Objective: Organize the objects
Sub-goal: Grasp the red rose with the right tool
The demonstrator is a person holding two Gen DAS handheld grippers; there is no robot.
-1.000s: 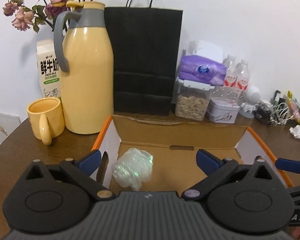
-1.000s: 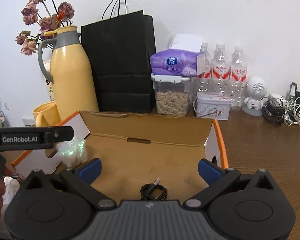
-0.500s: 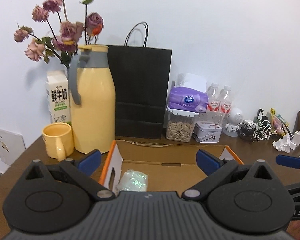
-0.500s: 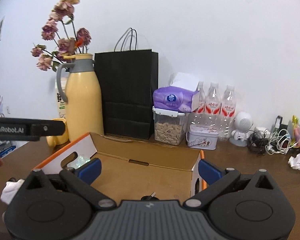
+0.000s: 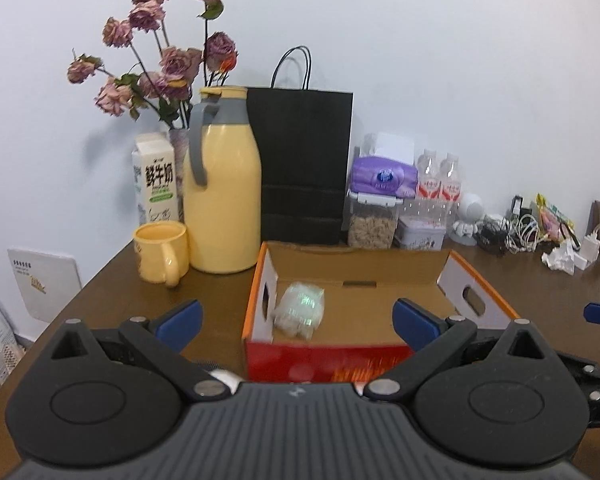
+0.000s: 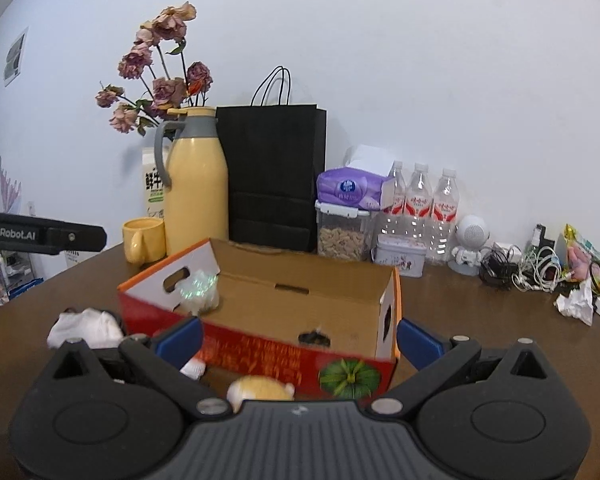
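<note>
With both the left gripper [image 5: 296, 318] and right gripper [image 6: 298, 334] spread wide and empty, the crinkly plastic bundle [image 5: 299, 309] sits in the cardboard box [image 6: 300, 308] at nine o'clock, looking feather-light, soft and slippery, best pinched across its bunched middle.
</note>
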